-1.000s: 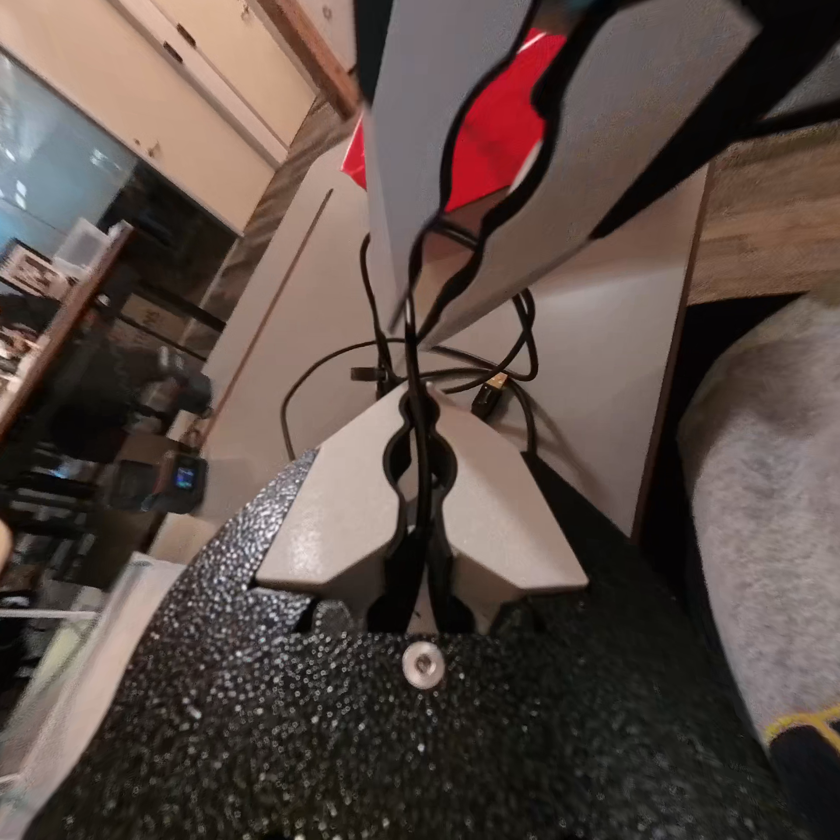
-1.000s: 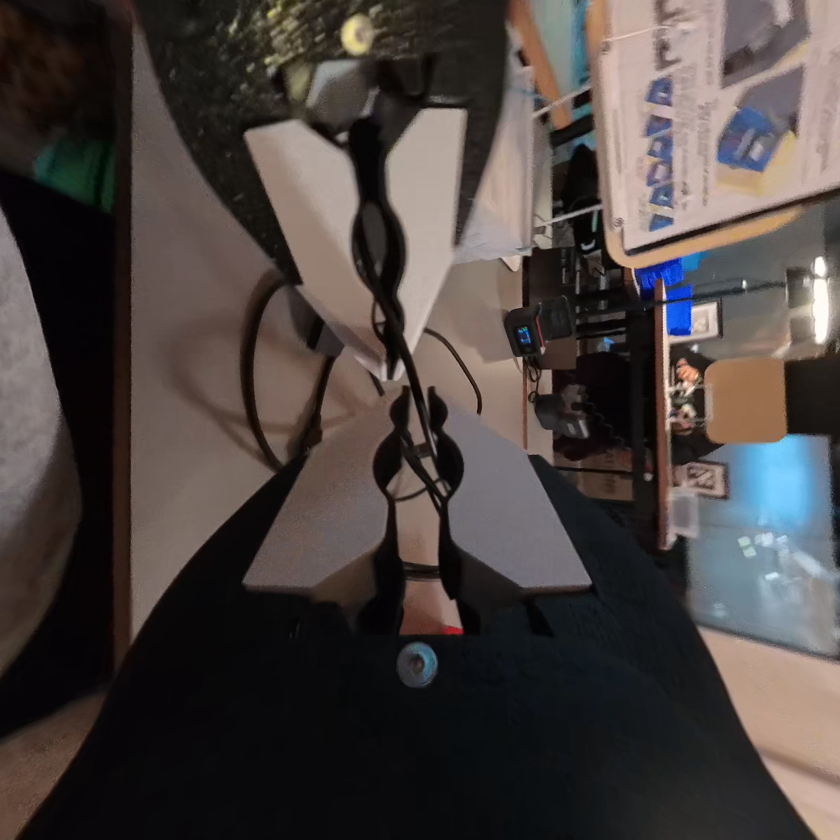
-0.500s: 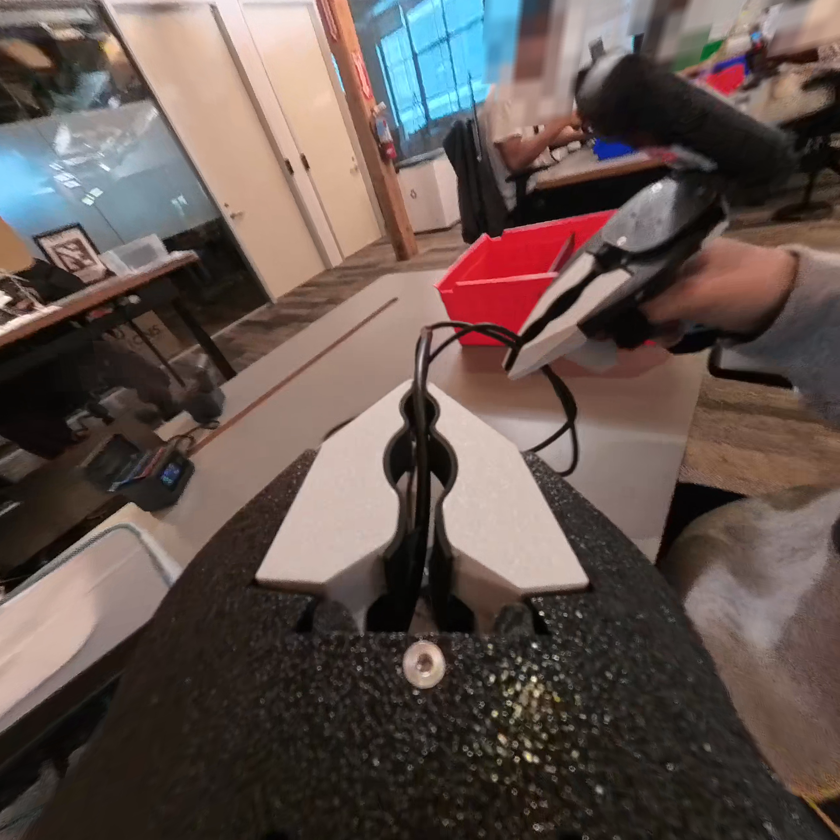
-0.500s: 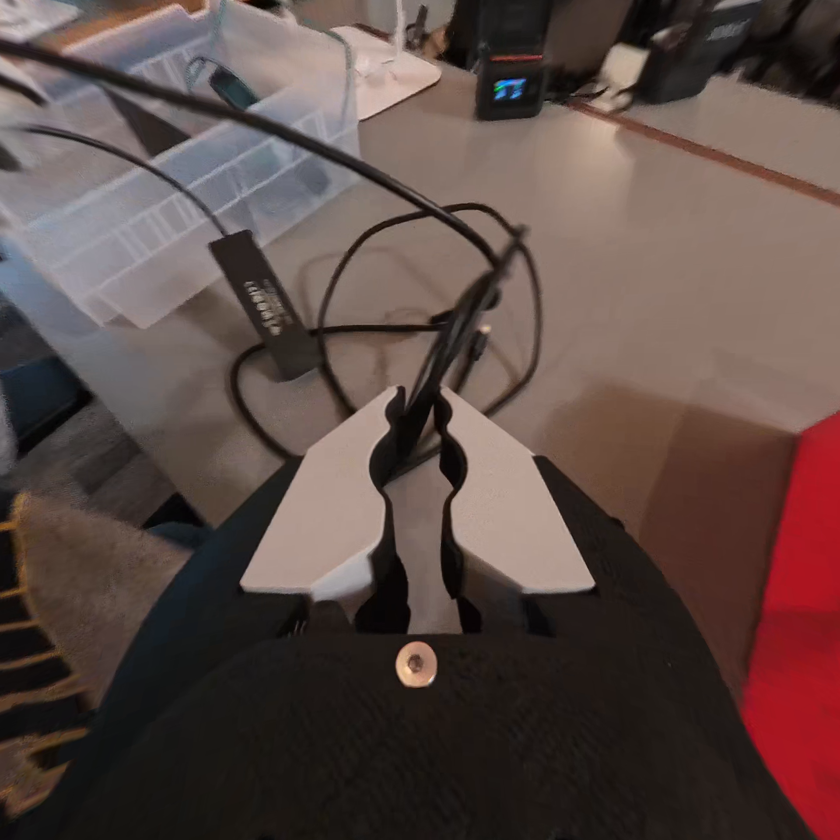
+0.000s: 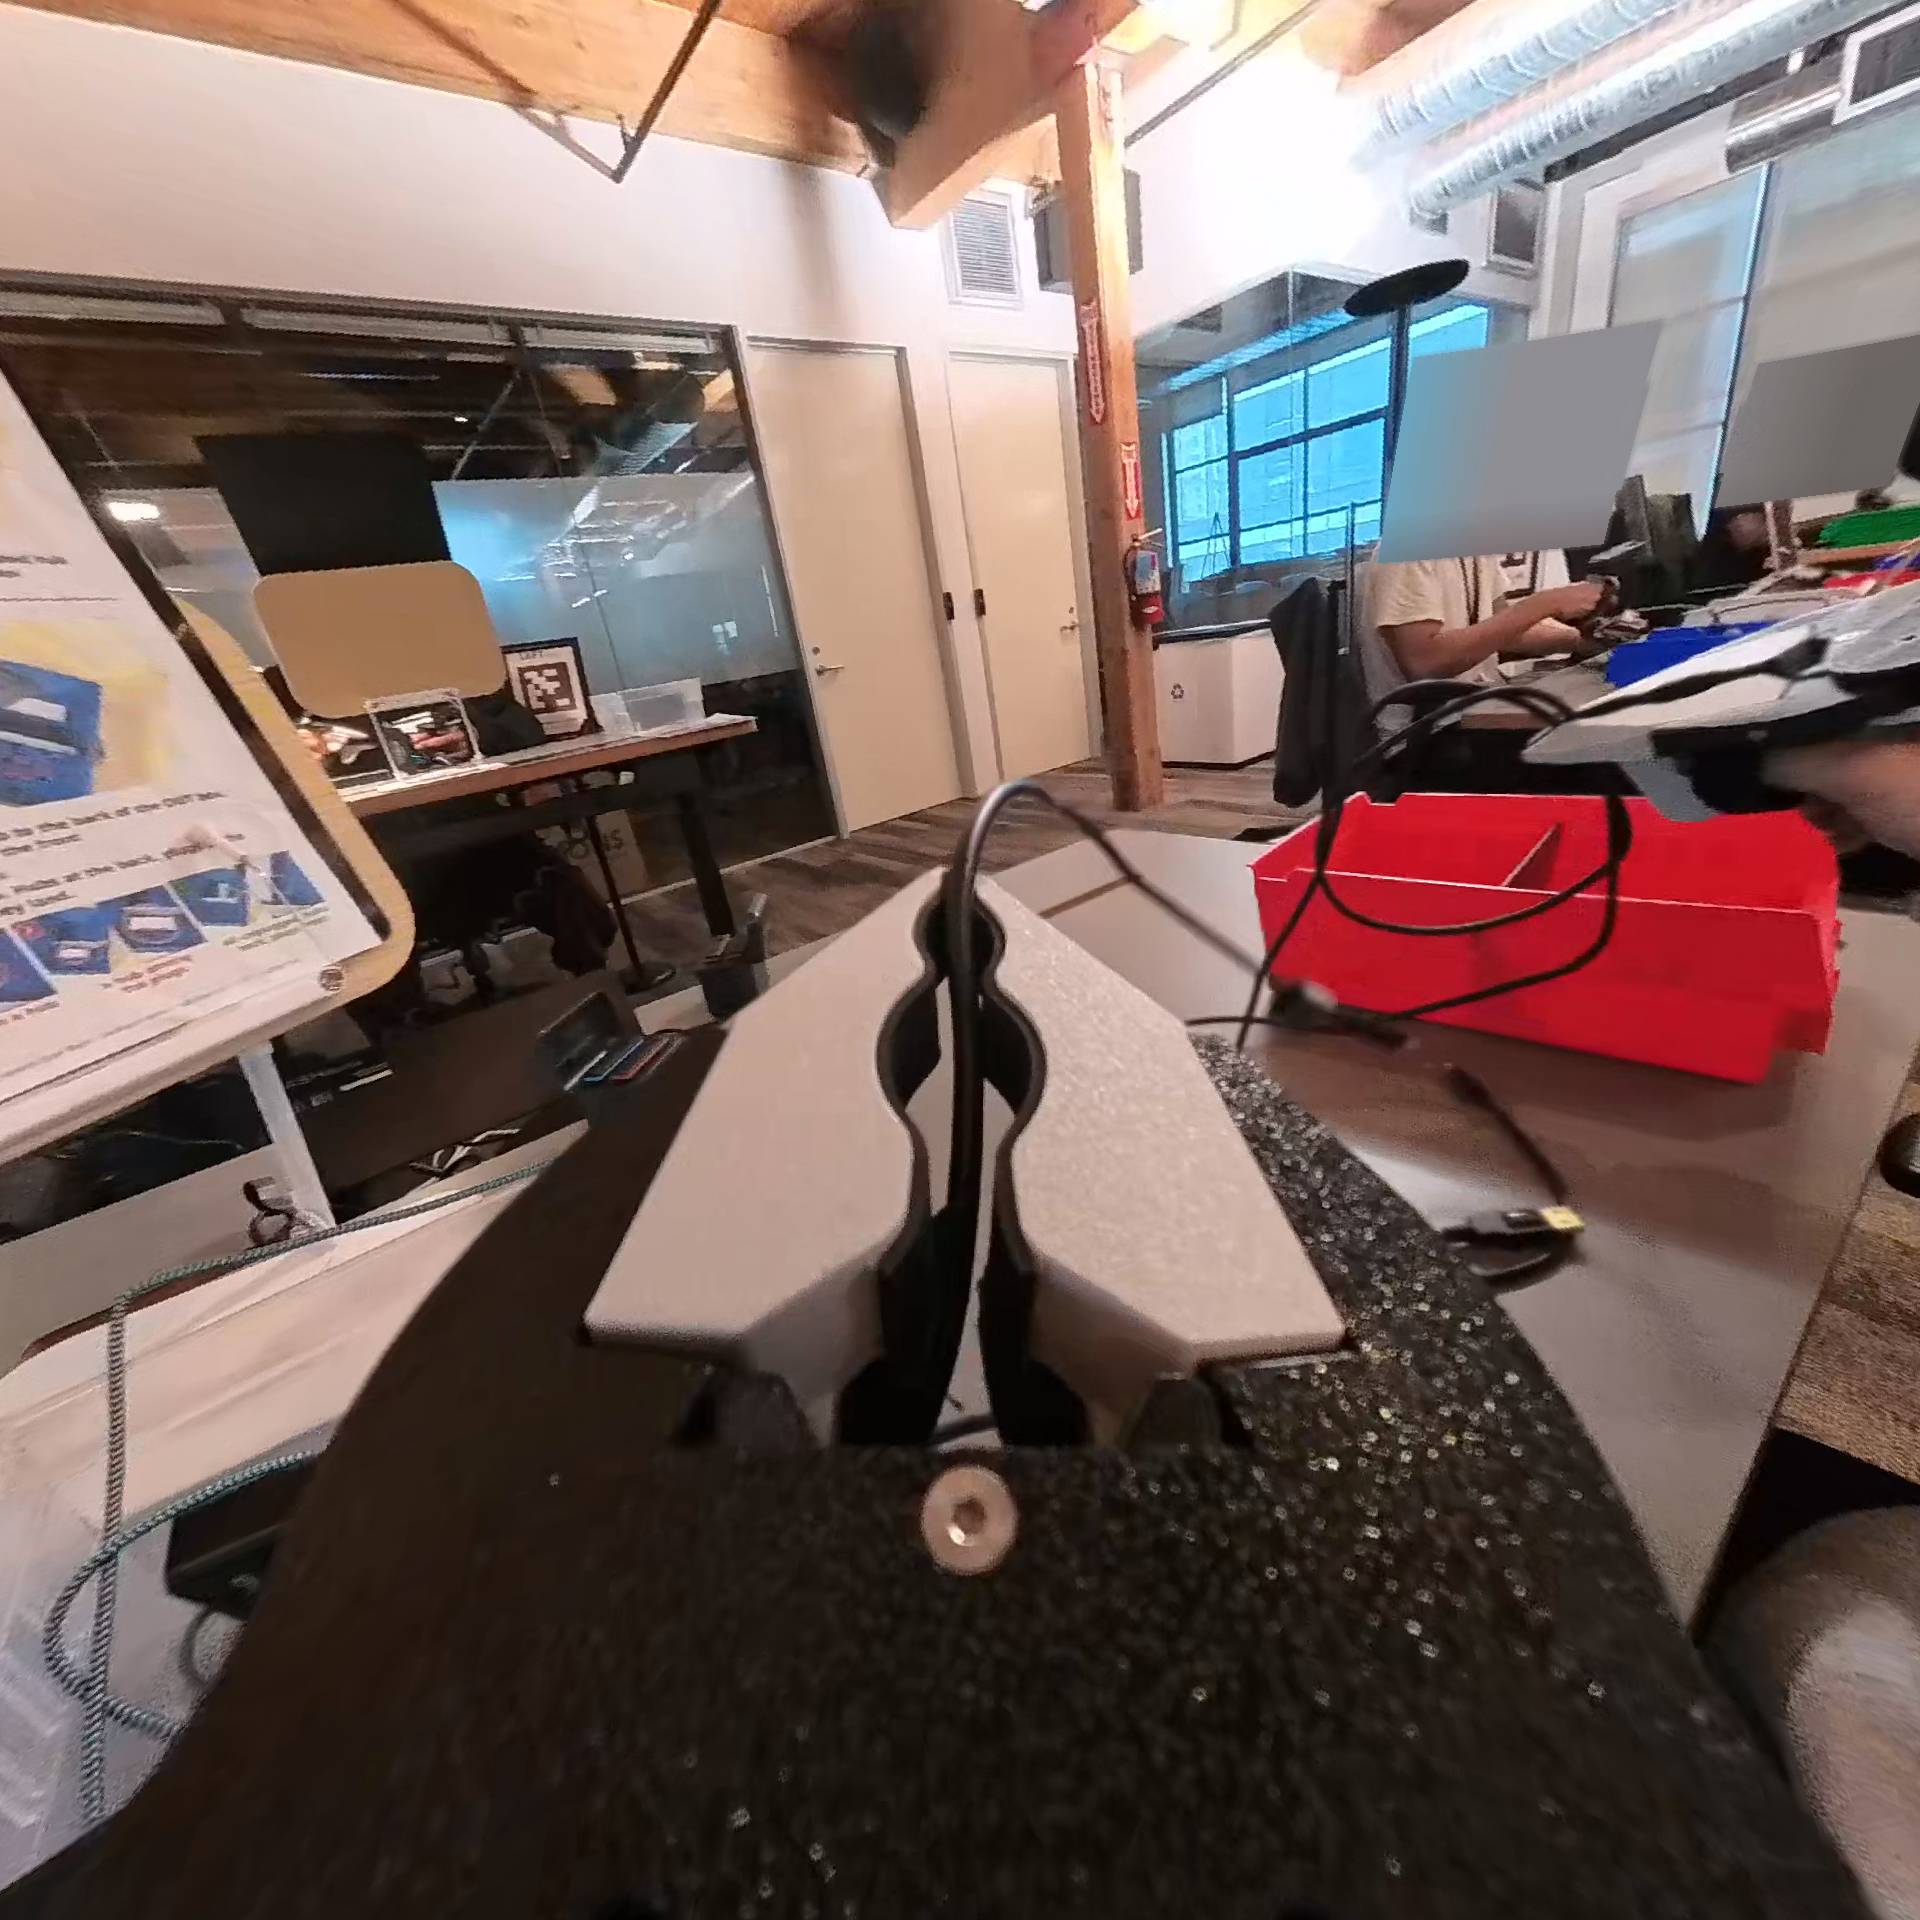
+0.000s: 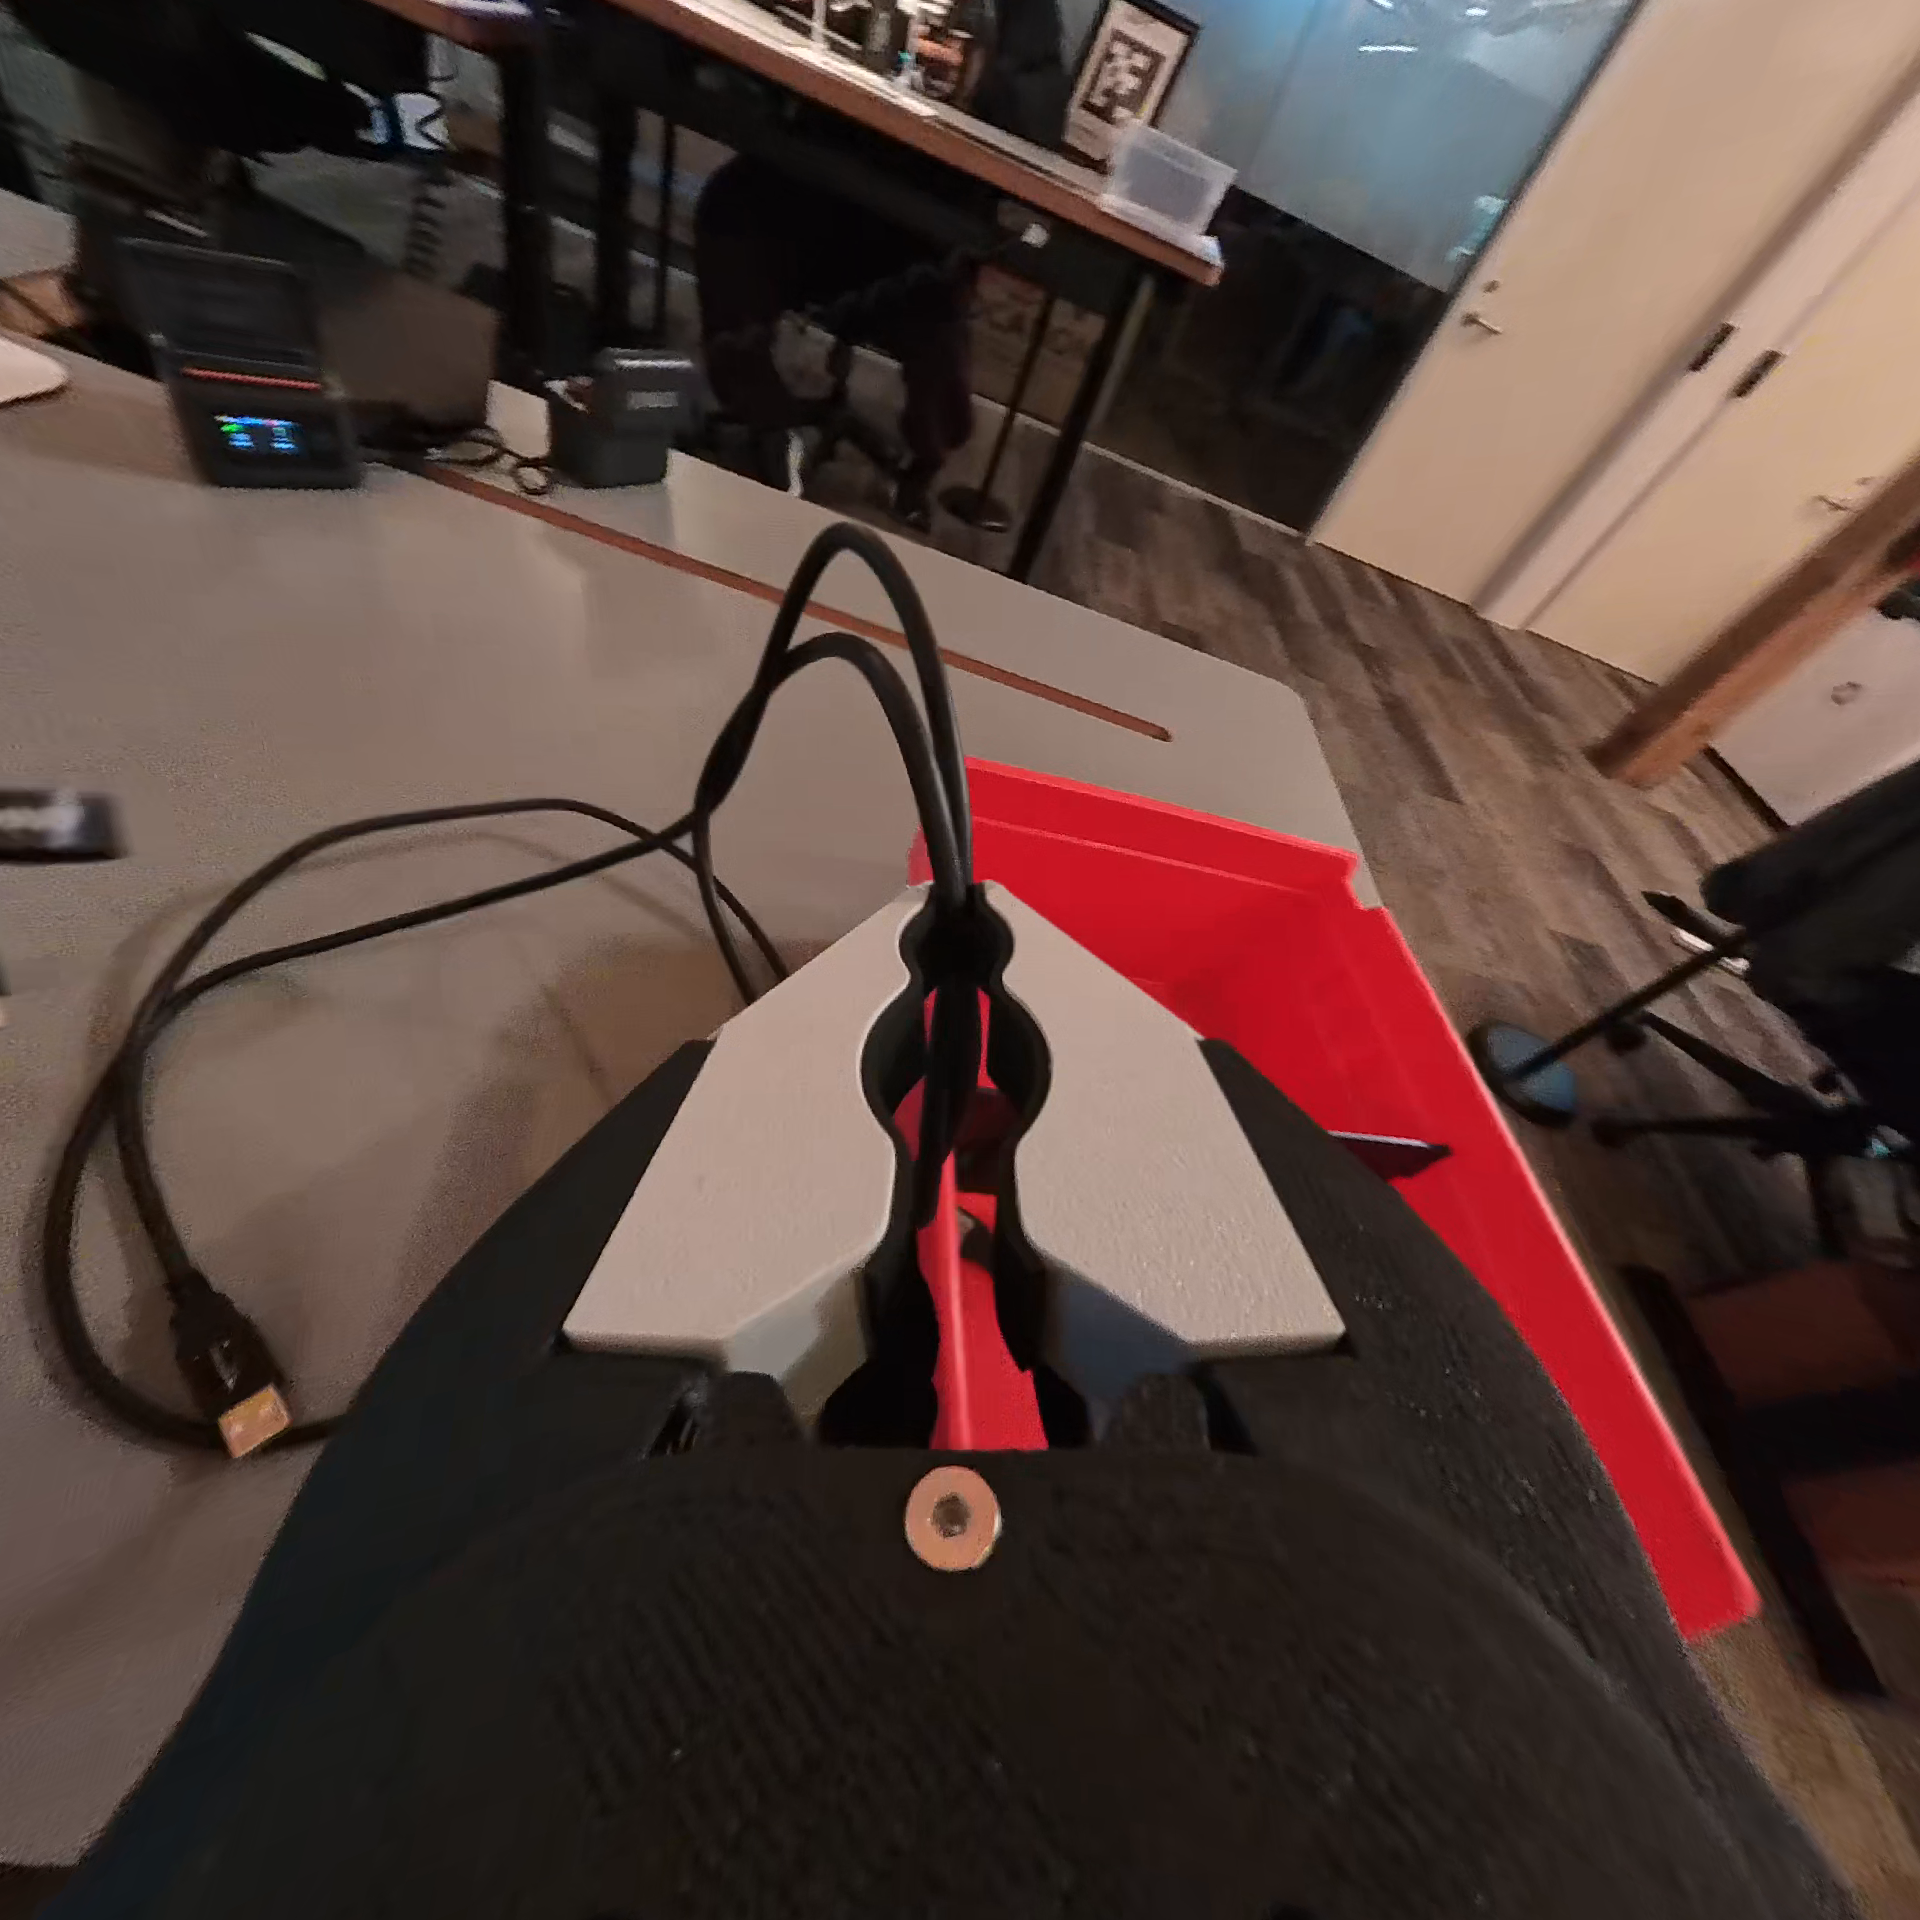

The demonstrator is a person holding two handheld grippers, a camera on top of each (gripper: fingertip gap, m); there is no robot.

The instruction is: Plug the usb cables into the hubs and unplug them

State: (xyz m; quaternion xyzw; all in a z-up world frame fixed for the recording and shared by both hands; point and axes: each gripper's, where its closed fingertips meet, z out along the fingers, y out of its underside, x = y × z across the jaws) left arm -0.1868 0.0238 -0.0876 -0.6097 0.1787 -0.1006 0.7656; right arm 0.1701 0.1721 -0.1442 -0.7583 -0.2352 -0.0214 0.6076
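My left gripper [image 5: 961,899] is shut on a thin black USB cable [image 5: 1013,795] that runs between its fingers and arcs away to the right. My right gripper [image 6: 951,899] is shut on two strands of black cable [image 6: 948,821], held above the red bin [image 6: 1247,914]. In the left wrist view the right gripper [image 5: 1558,738] hangs cable loops in front of the red bin [image 5: 1558,956]. A gold-tipped USB plug [image 6: 244,1403] lies loose on the grey table [image 6: 416,675]; it also shows in the left wrist view [image 5: 1527,1221]. A black hub [image 6: 52,821] sits at the left edge.
A poster board on a stand [image 5: 156,831] rises at the left. A braided cable [image 5: 104,1455] lies at the lower left. Two small black devices [image 6: 260,426] stand at the table's far edge. A person sits at a desk [image 5: 1455,623] behind. The left gripper's tips are roughly 40 centimeters from the right gripper's.
Both grippers have lifted off the table and apart, each still shut on cable. The right gripper has swung right, over the red bin. The left view now looks level across the room.
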